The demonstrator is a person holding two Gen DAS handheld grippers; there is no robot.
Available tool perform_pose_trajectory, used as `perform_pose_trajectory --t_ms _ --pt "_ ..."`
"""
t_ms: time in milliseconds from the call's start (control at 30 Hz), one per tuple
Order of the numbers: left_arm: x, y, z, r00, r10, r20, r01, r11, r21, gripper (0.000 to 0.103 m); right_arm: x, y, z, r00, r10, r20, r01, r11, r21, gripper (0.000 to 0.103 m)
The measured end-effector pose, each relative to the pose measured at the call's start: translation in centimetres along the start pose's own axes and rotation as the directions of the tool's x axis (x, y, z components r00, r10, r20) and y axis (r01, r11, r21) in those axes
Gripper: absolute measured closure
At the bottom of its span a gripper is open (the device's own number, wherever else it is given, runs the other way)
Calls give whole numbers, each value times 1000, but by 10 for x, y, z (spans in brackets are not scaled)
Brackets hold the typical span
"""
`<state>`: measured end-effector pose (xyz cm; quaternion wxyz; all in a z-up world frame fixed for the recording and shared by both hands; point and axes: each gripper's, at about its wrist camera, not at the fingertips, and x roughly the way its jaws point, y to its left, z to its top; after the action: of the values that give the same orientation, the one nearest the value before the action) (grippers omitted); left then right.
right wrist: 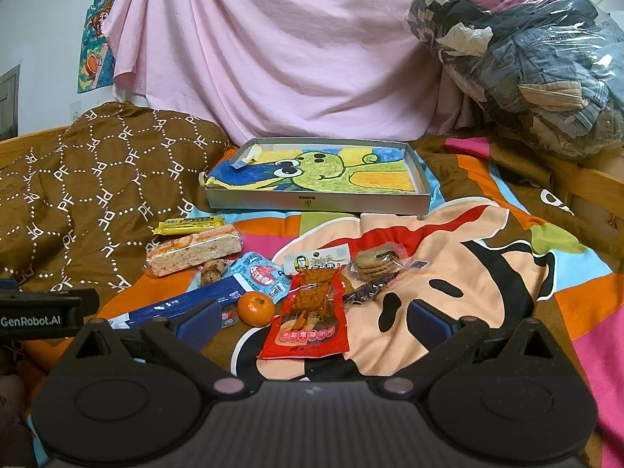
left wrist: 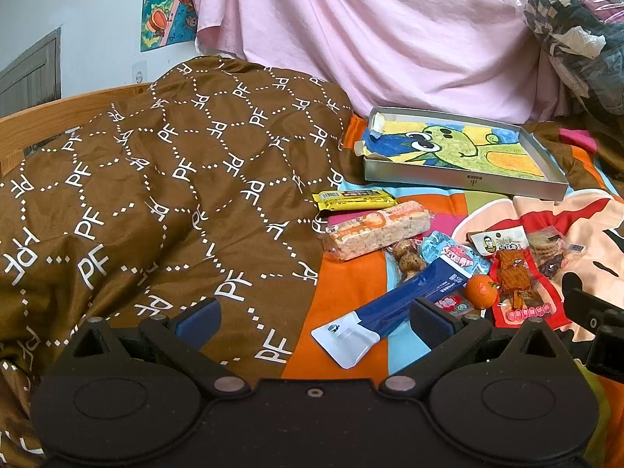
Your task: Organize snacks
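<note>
Both sets of fingers spread wide, holding nothing: left gripper [left wrist: 314,318] over the blue wrapper [left wrist: 394,302], right gripper [right wrist: 312,321] over the red packet [right wrist: 308,312]. Snacks lie on the bed [right wrist: 448,273] near the tray [right wrist: 319,202], by the brown quilt [left wrist: 156,195].

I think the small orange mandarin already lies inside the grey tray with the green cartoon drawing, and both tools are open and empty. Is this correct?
Not quite. The small orange mandarin lies on the colourful bedsheet among the snack packets, not inside the grey tray with the green cartoon drawing, as the right wrist view shows. The left tool and right tool are indeed open and empty.
</note>
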<state>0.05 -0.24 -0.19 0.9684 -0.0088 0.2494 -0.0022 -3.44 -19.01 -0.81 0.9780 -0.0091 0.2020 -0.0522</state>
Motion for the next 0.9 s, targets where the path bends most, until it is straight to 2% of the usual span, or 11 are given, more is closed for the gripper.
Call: perform_pose_trajectory --t_ms 167,400,667,800,867,900 --pt "4 -2 -5 1000 7 -17 -7 1000 13 1 1 0 1 1000 -4 -16 3 1000 -2 0" --pt "21 -3 4 998 -17 -59 19 999 33 1 12 -1 12 997 72 -26 -74 993 -92 0" --pt "58 -14 21 991 -87 -98 98 990 105 1 48 -21 26 981 158 -108 -163 986 -33 0" --pt "81 -23 30 980 -149 -128 170 971 168 1 69 -27 27 970 189 -153 -196 980 -36 0" --pt "92 -23 34 969 -184 -163 211 963 170 1 78 -30 26 966 195 -168 -203 979 -32 0" --pt "99 -22 36 958 -215 -191 247 955 163 1 82 -32 26 960 211 -185 -220 975 -28 0"
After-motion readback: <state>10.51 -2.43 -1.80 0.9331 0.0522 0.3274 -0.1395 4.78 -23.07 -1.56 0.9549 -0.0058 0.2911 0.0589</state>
